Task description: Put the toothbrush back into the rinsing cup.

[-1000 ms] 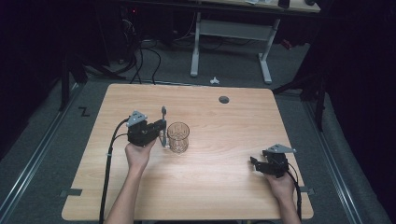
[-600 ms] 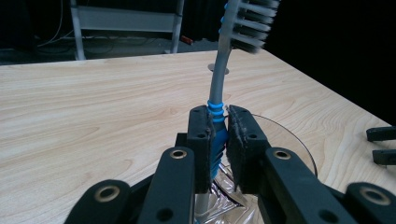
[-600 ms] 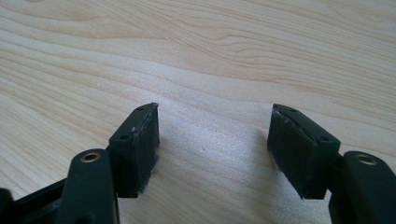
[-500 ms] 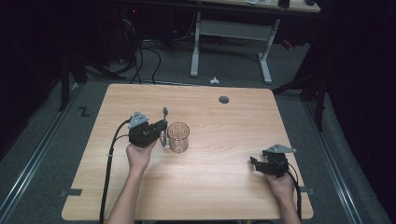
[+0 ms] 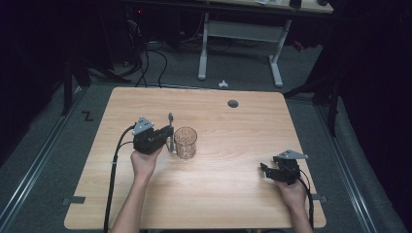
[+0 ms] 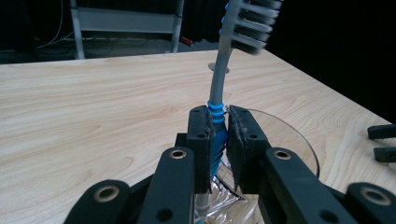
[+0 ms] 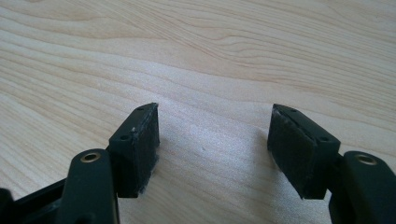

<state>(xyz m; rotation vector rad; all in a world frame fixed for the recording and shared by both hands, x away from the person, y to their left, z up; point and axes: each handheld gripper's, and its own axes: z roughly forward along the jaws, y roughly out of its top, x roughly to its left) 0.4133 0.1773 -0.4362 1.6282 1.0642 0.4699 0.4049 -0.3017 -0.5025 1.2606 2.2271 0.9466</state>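
A: Left gripper (image 6: 218,140) is clamped tight on the toothbrush (image 6: 219,88), pads squeezing the blue ribbed part of the grey handle, bristle head up top and upright.

B: And from the high view that toothbrush (image 5: 170,132) stands just beside the glass cup (image 5: 185,142), on its left side, with the left gripper (image 5: 167,138) reaching in from farther left.

A: Right, the glass cup (image 6: 285,140) sits directly behind the jaws here, rim curving out to the right of them. I can't tell whether the handle touches the glass.

B: Over to the right gripper (image 5: 265,170), well apart from the cup, down toward the near right part of the table (image 5: 233,194).

A: Its jaws are spread wide with nothing between them, right gripper (image 7: 215,144) hovering low over bare wood.
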